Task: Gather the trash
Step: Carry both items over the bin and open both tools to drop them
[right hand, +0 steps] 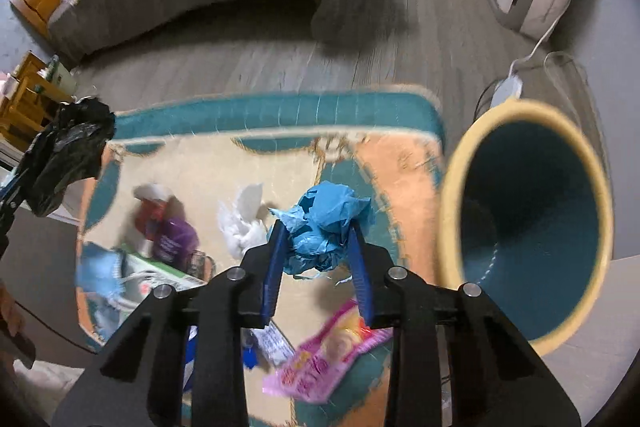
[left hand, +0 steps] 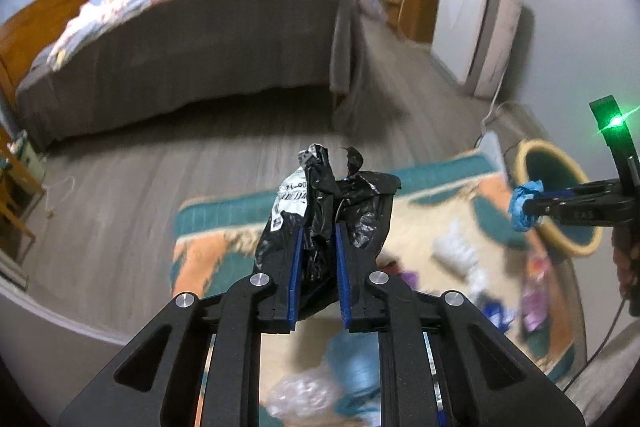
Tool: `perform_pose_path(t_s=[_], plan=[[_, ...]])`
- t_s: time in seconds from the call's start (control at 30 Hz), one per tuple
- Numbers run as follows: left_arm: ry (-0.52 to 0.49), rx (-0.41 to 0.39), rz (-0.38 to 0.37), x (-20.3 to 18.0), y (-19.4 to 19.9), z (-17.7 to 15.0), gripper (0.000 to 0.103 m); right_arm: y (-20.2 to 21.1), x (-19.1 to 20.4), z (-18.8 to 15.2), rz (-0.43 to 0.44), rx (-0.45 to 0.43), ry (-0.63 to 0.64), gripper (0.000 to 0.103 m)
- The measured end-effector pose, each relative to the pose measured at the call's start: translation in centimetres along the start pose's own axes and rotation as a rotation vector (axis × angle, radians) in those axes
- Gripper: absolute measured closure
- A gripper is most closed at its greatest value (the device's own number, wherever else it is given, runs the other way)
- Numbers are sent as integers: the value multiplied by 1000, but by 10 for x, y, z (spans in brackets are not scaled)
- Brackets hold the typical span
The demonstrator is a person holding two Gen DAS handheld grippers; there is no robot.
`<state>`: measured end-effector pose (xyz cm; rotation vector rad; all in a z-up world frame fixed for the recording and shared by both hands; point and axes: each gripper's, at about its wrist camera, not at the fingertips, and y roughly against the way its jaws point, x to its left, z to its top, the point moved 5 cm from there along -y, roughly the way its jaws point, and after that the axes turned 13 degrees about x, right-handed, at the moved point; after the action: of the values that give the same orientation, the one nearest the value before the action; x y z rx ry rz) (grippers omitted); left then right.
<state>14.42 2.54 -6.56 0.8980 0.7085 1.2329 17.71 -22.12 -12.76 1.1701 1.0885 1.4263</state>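
Note:
My left gripper is shut on a crumpled black plastic bag with a white printed label, held above the rug. The same black bag shows at the left edge of the right wrist view. My right gripper is shut on a crumpled blue paper wad, also seen as the blue wad at the right of the left wrist view. A teal bin with a yellow rim stands just right of the right gripper; the bin sits behind the blue wad in the left wrist view.
More litter lies on the patterned rug: a white tissue, a purple packet, a pink wrapper, a light blue cloth. A bed stands beyond, a white cabinet at the right wall, a cable on the floor.

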Motion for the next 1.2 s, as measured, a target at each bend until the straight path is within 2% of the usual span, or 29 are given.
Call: perform_pose_path(t_s=[0.13,0.37,0.57,0.77,1.03,1.13,1.17,1.2], plan=[[-64,-66,-24,-35,22,18,87,41,-27,-2,-23,-100,7,73],[-214,-101,-115,-129,28,49,87,73,-97,-17,-85,-162,-81,73],[-319,-73,-199,-209,12,63,87,83,-157,-34,-92,-187,-188,73],[-408,-26,-275,-280,-8,64,86,96,-199,-47,-126,-223,-245,73],[-451,41,-349,-331,-43,69,86,87,-233,-50,-139,-222,-302,72],[-466,46,-364,-339,-51,71,81,81,-240,-50,-137,-217,-321,70],[-471,49,-358,-342,-55,71,77,81,-242,-50,-136,-215,-328,67],[-470,50,-351,-342,-56,72,67,79,-244,-50,-134,-211,-336,65]])
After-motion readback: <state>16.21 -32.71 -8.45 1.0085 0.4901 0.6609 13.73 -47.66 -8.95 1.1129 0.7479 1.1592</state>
